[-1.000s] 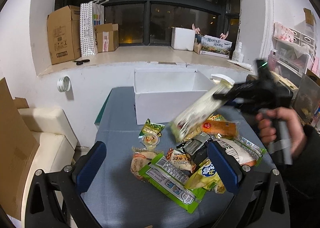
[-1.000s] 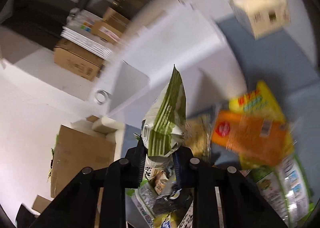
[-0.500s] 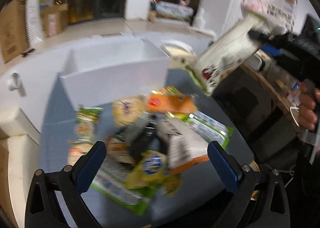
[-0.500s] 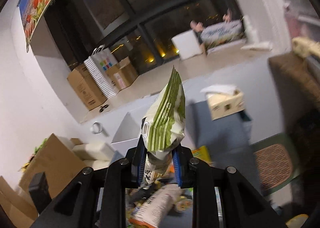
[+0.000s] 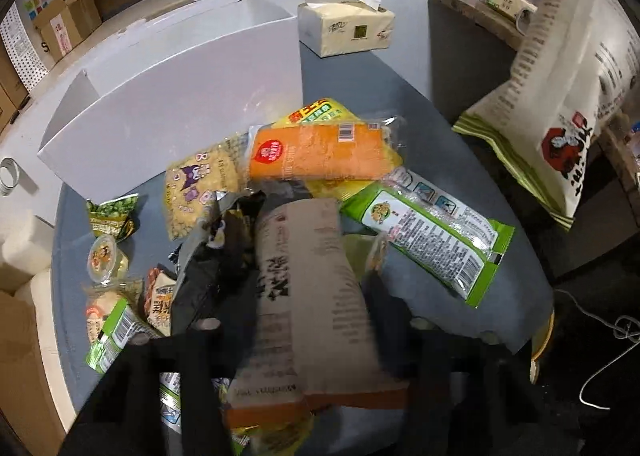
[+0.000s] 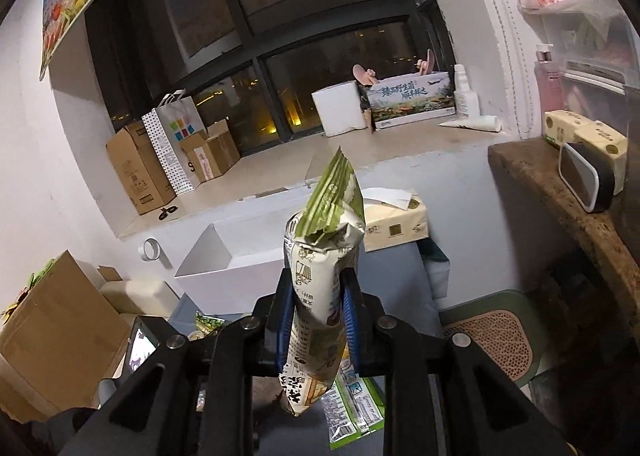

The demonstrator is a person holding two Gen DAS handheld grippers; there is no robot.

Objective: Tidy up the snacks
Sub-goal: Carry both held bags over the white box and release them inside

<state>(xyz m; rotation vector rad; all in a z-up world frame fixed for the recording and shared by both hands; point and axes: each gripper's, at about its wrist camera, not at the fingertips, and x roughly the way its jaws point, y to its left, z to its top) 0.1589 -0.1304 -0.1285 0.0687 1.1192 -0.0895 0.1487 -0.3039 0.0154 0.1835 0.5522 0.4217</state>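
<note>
My right gripper (image 6: 318, 316) is shut on a cream and green striped snack bag (image 6: 324, 248) and holds it upright in the air; the same bag (image 5: 560, 111) hangs at the right of the left wrist view. My left gripper (image 5: 310, 320) is low over the snack pile, its blurred fingers on either side of a tan and orange bag (image 5: 308, 296), closed in on it. An orange packet (image 5: 320, 151), a green packet (image 5: 428, 232) and a yellow corn bag (image 5: 200, 183) lie around it. The open white box (image 5: 172, 95) stands behind the pile.
A tissue pack (image 5: 346, 29) sits on the grey table (image 5: 420, 103) behind the box. A brown shelf (image 6: 568, 207) with a speaker is at the right. Cardboard boxes (image 6: 136, 171) stand on the window sill. A jelly cup (image 5: 106, 256) and small packets lie at the left.
My left gripper has dropped down onto the pile and its fingers have closed in around the tan bag. My right gripper has lifted the striped bag up and to the right.
</note>
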